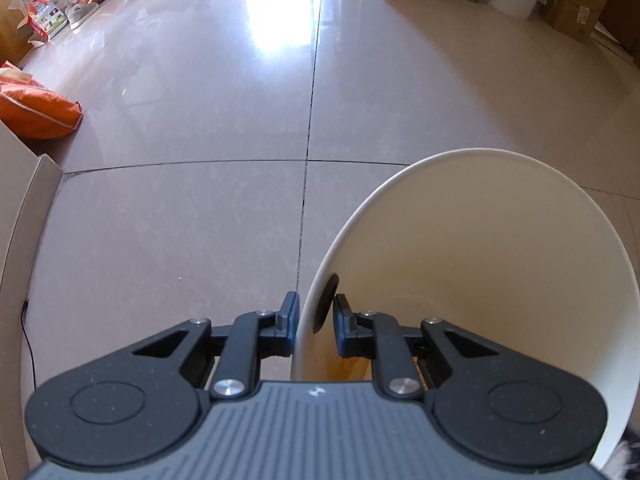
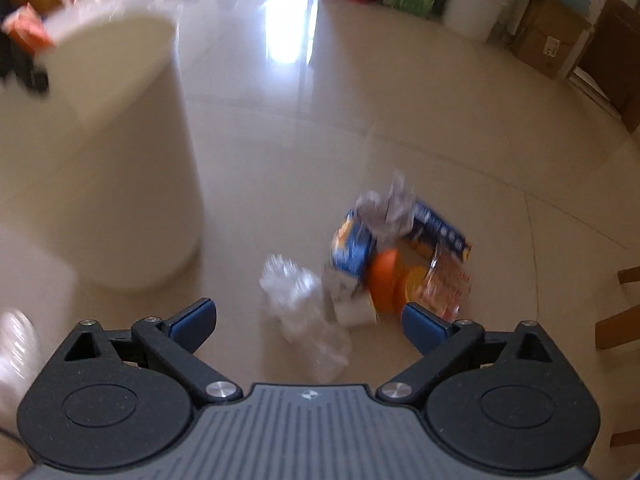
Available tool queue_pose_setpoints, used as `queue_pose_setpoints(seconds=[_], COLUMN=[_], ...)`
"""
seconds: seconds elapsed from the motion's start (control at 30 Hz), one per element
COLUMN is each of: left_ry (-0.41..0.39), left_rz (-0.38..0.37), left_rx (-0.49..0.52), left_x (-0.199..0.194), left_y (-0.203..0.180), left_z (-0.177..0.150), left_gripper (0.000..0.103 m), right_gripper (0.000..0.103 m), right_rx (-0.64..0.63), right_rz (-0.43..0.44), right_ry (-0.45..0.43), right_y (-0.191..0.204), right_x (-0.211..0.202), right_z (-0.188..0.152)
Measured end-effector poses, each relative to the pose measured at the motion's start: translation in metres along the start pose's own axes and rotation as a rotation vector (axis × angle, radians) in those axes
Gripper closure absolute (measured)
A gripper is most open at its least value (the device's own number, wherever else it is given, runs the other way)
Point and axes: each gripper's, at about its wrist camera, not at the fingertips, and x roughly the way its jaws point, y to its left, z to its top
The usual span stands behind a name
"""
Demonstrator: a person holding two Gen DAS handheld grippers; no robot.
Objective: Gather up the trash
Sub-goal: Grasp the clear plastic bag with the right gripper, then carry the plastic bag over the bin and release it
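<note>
Left gripper (image 1: 314, 320) is clamped on the bin (image 1: 500, 248) rim and right gripper (image 2: 309, 322) hangs wide open, empty, above the floor trash pile (image 2: 384, 264); its blurred view risks a mis-grab scattering the crumpled plastic (image 2: 298, 300).

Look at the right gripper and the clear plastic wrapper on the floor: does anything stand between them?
Nothing visible. The right gripper is open above bare floor, and the wrapper lies right ahead between its fingers. The other trash sits beyond it.
</note>
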Motion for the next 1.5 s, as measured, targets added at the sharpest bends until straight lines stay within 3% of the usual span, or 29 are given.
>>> queue_pose_setpoints(seconds=[0.17, 0.4, 0.7, 0.8, 0.87, 1.2, 1.5], left_ry=[0.002, 0.008, 0.008, 0.008, 0.008, 0.008, 0.005], left_rz=[-0.007, 0.002, -0.002, -0.003, -0.005, -0.009, -0.002], left_rx=[-0.013, -0.004, -0.011, -0.011, -0.013, -0.020, -0.007], left_x=[-0.001, -0.001, -0.003, -0.003, -0.002, -0.002, -0.002], left_y=[0.002, 0.000, 0.000, 0.001, 0.002, 0.002, -0.001], left_z=[0.002, 0.004, 0.005, 0.004, 0.004, 0.004, 0.003], left_gripper=[0.087, 0.087, 0.087, 0.087, 0.087, 0.087, 0.087], right_gripper=[0.016, 0.017, 0.022, 0.032, 0.045, 0.050, 0.050], right_rx=[-0.078, -0.283, -0.365, -0.350, -0.332, -0.237, -0.223], right_rz=[0.024, 0.000, -0.009, -0.002, -0.003, 0.060, 0.137], right_ry=[0.079, 0.052, 0.078, 0.108, 0.128, 0.144, 0.086], right_y=[0.016, 0.036, 0.050, 0.048, 0.045, 0.029, 0.021], right_x=[0.060, 0.113, 0.167, 0.177, 0.181, 0.145, 0.029], right_z=[-0.030, -0.032, -0.026, -0.024, -0.022, 0.001, 0.049])
